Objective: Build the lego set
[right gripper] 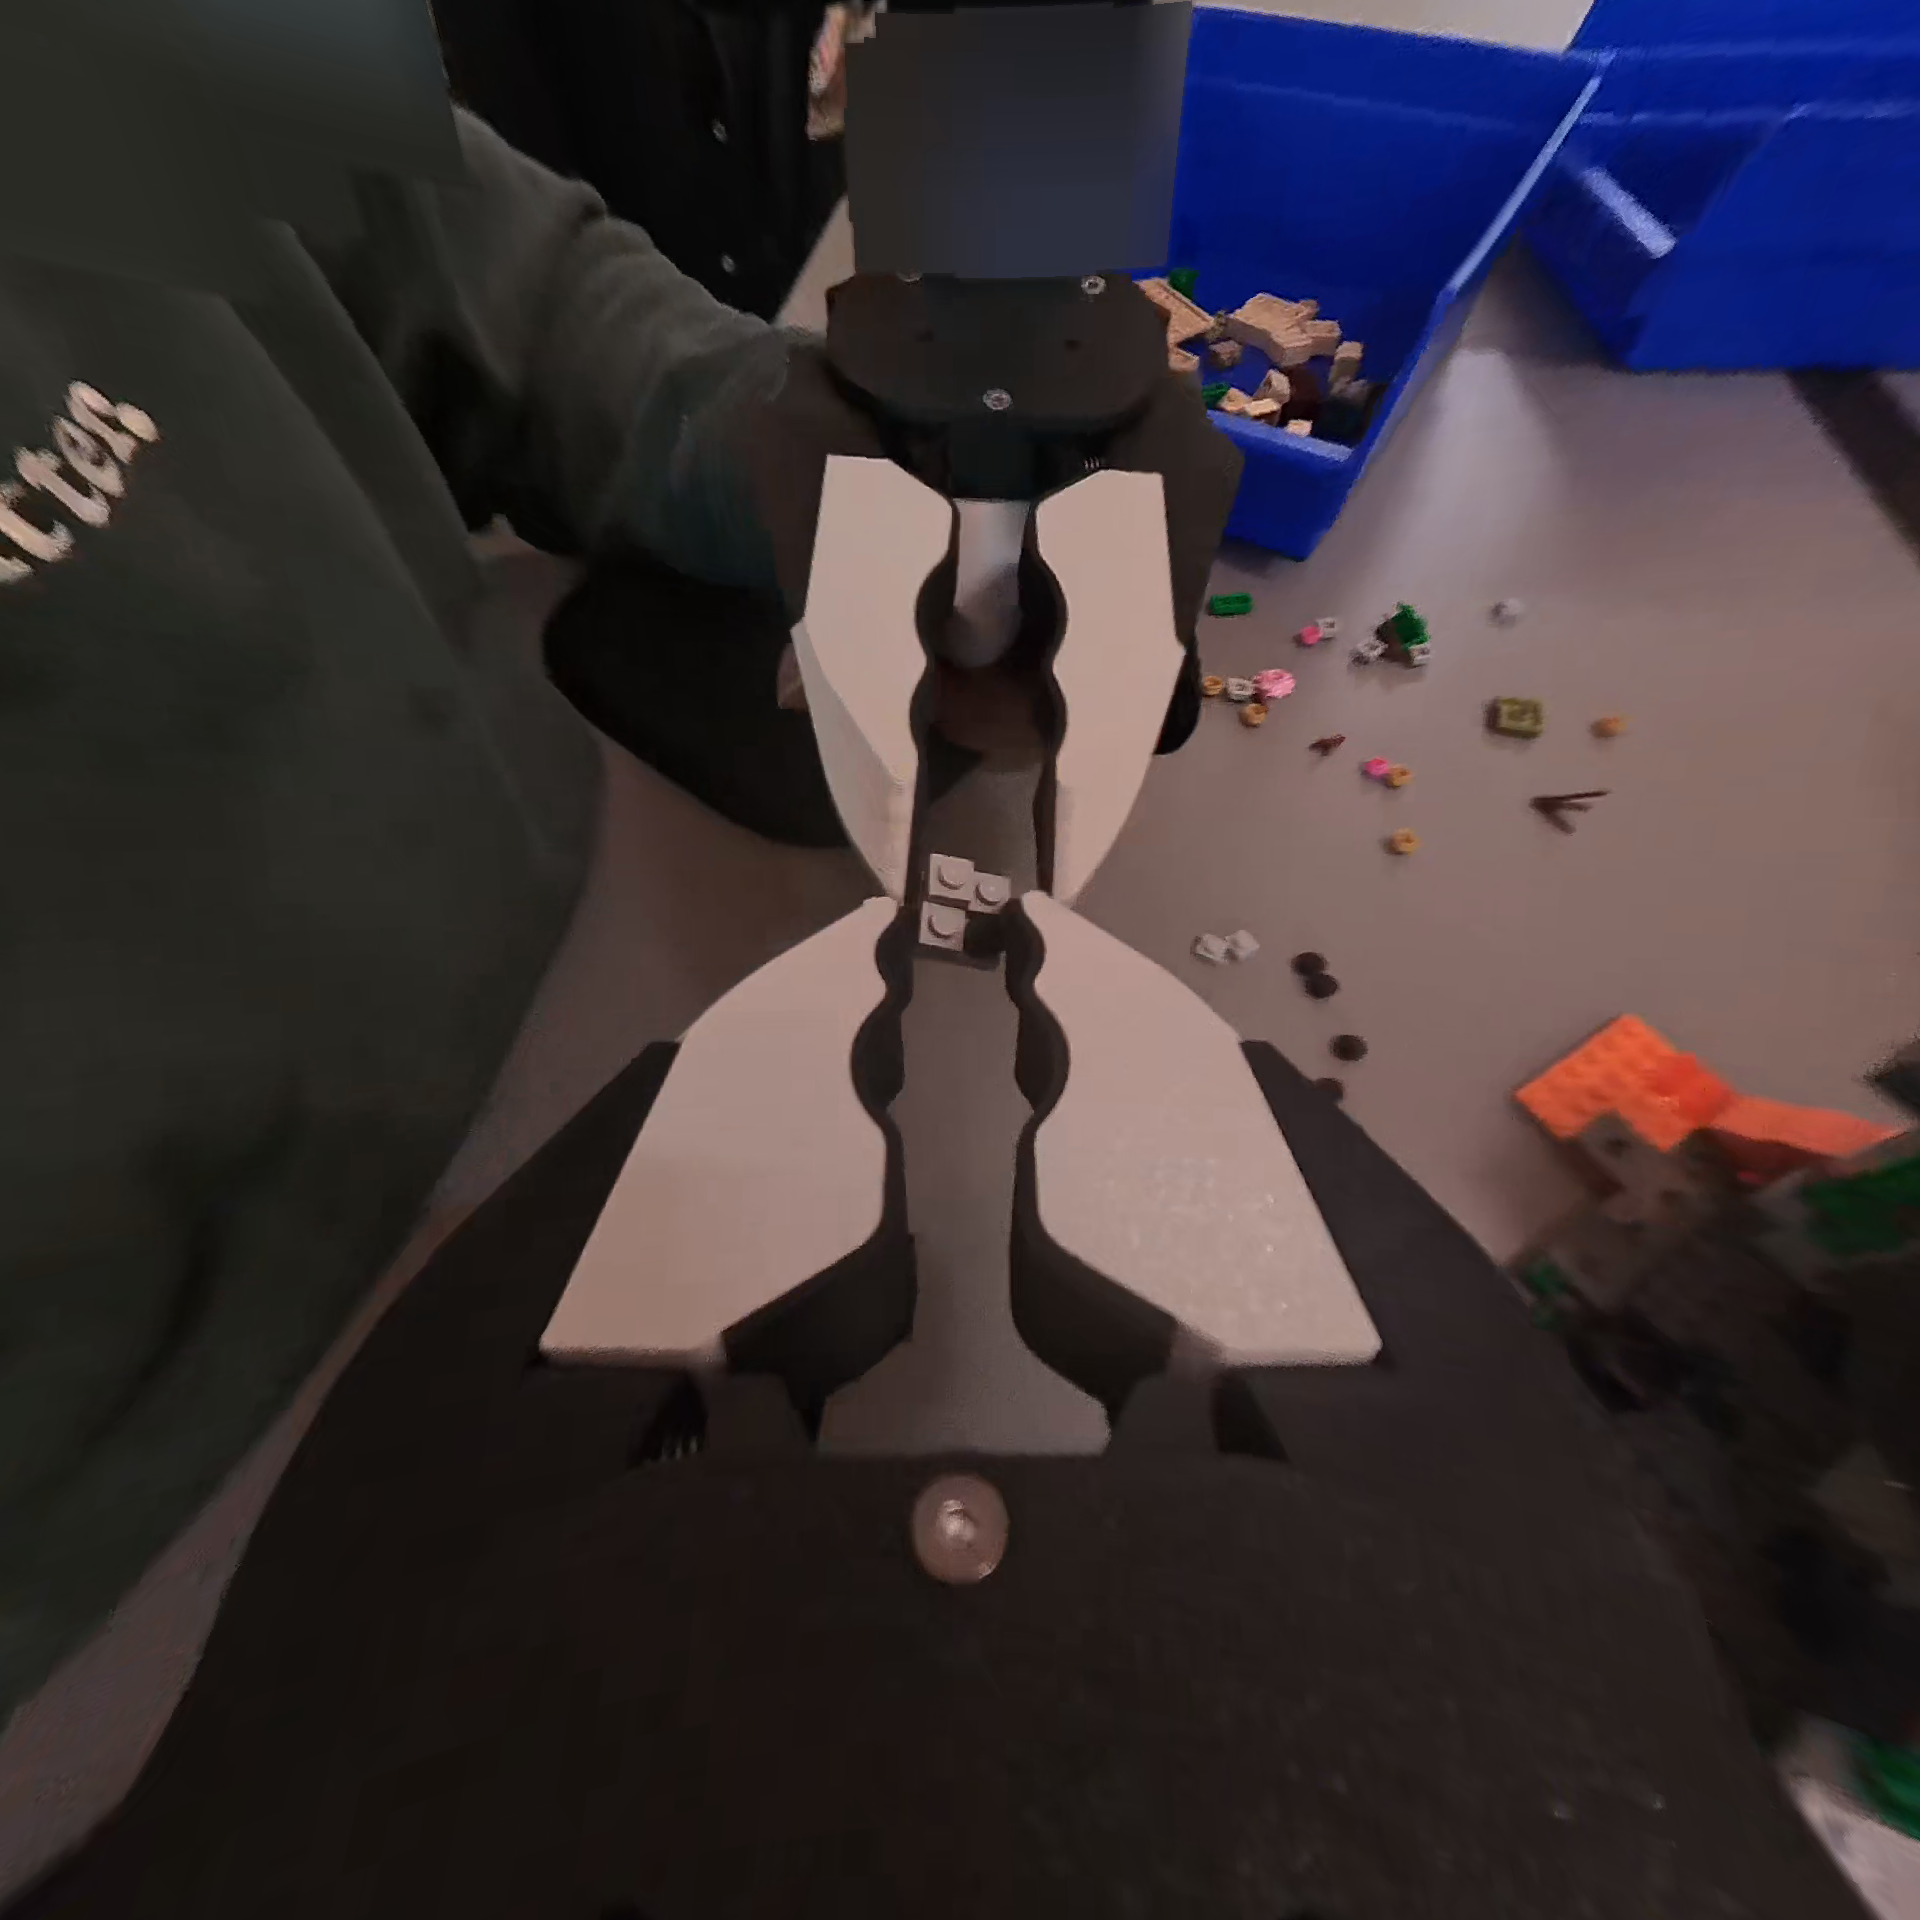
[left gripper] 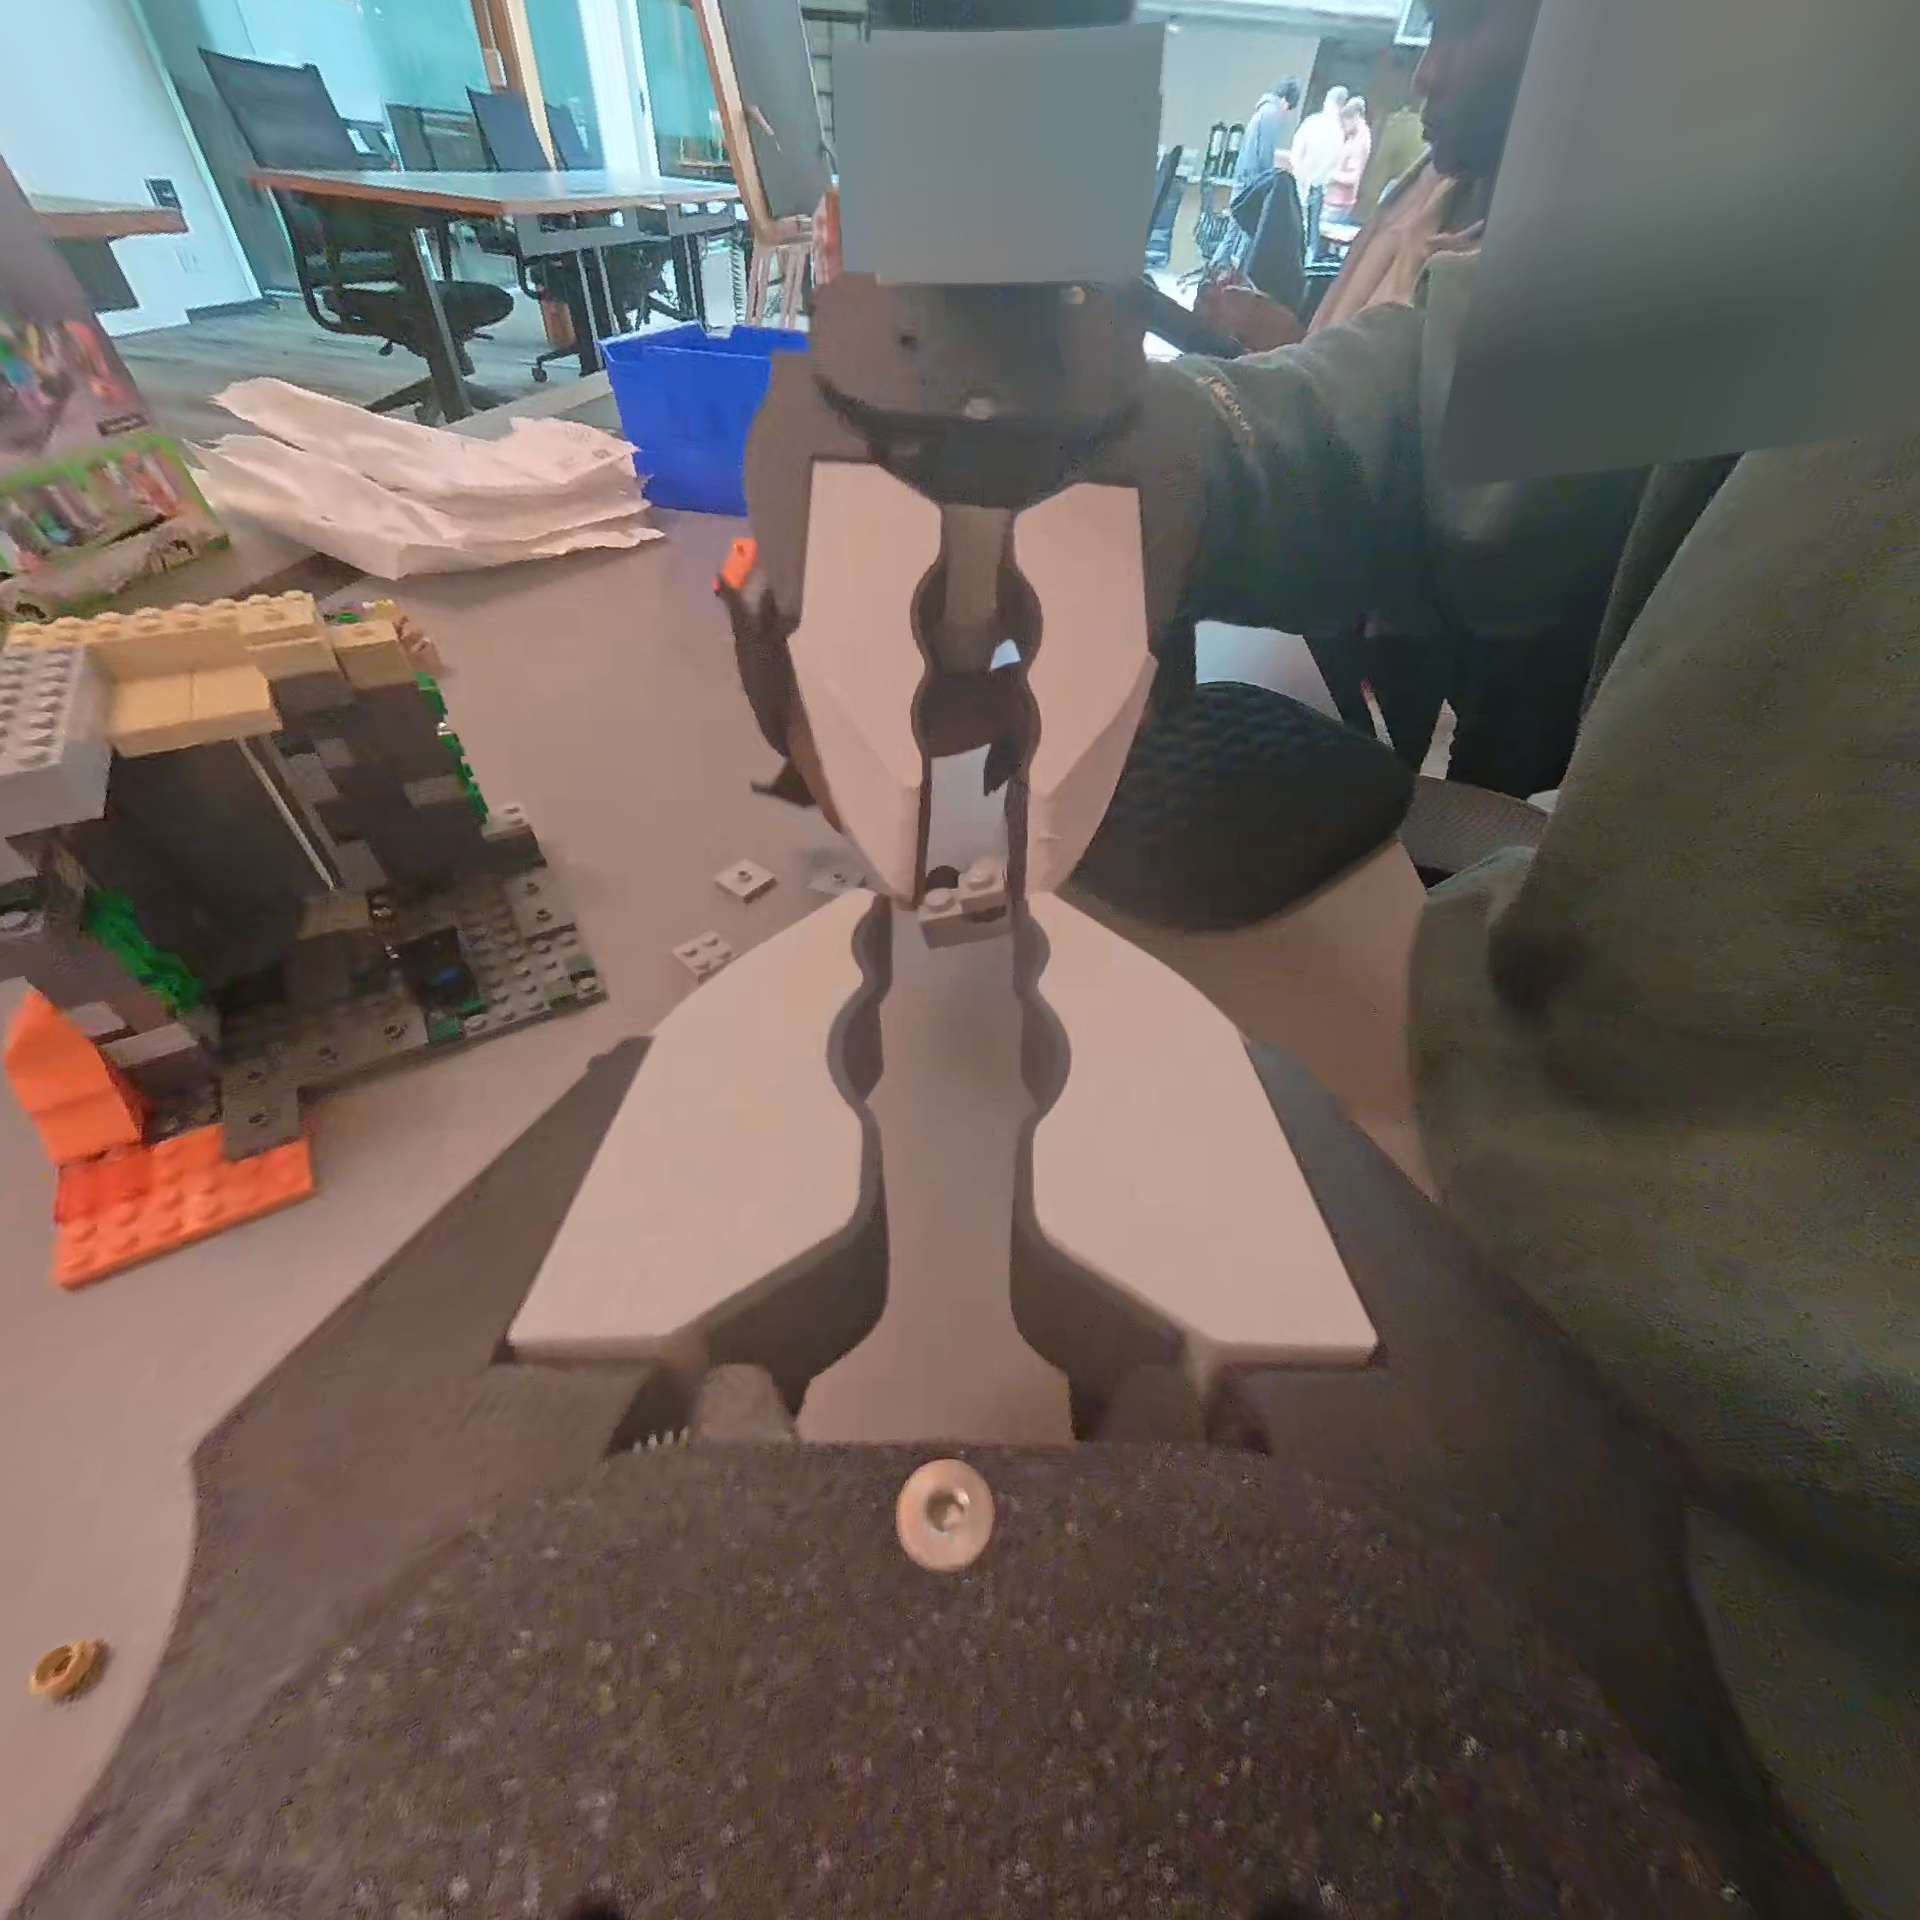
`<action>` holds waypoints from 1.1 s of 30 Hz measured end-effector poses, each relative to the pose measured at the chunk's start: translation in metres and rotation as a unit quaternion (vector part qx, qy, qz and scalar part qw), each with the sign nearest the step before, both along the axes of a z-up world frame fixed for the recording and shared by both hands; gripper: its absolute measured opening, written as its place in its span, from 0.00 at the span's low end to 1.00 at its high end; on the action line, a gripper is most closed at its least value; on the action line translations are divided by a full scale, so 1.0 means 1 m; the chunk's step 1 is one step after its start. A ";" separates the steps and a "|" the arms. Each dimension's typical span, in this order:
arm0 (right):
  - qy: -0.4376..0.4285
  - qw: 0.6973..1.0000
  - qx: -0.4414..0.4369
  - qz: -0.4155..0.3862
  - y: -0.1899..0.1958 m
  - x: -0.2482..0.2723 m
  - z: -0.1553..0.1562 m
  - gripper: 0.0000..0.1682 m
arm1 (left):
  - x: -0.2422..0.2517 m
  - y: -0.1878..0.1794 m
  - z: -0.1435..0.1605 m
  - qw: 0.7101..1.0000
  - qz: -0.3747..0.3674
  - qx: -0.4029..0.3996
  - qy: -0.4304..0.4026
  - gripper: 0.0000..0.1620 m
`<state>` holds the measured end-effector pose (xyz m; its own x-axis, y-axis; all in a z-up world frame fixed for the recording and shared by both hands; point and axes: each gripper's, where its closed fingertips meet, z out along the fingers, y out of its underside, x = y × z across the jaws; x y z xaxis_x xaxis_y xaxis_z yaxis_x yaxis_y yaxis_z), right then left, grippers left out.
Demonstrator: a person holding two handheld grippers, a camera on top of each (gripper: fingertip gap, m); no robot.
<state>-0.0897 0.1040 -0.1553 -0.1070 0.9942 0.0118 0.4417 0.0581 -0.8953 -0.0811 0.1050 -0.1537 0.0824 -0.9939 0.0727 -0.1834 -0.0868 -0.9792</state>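
My two grippers meet tip to tip above the grey table. In the left wrist view my left gripper (left gripper: 958, 906) comes from below and the right gripper (left gripper: 968, 883) from above, both closed narrowly around a small grey brick assembly (left gripper: 961, 914). In the right wrist view my right gripper (right gripper: 958, 923) is shut on the lower grey plate (right gripper: 940, 921), which has a black round piece beside it. The left gripper (right gripper: 982, 883) holds the upper grey plate (right gripper: 961, 878) against it. The partly built model (left gripper: 260, 883), grey and tan with an orange base, stands to the left and shows blurred in the right wrist view (right gripper: 1704, 1143).
Blue bins (right gripper: 1351, 260) hold tan bricks at the back. Loose small pieces (right gripper: 1403, 727) lie scattered on the table. White paper bags (left gripper: 436, 488), the set box (left gripper: 83, 447) and a blue bin (left gripper: 686, 416) sit behind the model. Two grey plates (left gripper: 743, 878) lie near it. The person's green sleeves (left gripper: 1662, 1039) are close. My two grippers' fingertips are within a few centimetres of each other. From either gripper's tips it is about 25 cm to the partly built model (left gripper: 260, 883).
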 end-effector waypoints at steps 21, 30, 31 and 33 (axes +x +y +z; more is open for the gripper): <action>-0.174 0.979 0.057 -0.085 0.083 0.029 -0.065 0.09 | -0.012 0.017 0.002 1.000 0.023 -0.011 -0.005 0.09; -0.229 0.969 0.021 -0.092 0.100 0.030 -0.095 0.09 | -0.015 0.025 -0.002 0.998 0.035 -0.059 -0.006 0.09; -0.234 0.968 0.019 -0.094 0.101 0.031 -0.096 0.09 | -0.016 0.026 -0.004 0.997 0.038 -0.061 -0.002 0.09; -0.240 0.966 0.016 -0.095 0.102 0.032 -0.098 0.09 | -0.017 0.029 -0.006 0.997 0.043 -0.062 0.003 0.09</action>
<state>-0.0577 0.2062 -0.2531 0.0770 0.9963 0.0374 0.8115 -0.0408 -0.5830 -0.0977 0.1335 -0.1598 0.1671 -0.9668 0.1931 -0.1752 -0.2218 -0.9592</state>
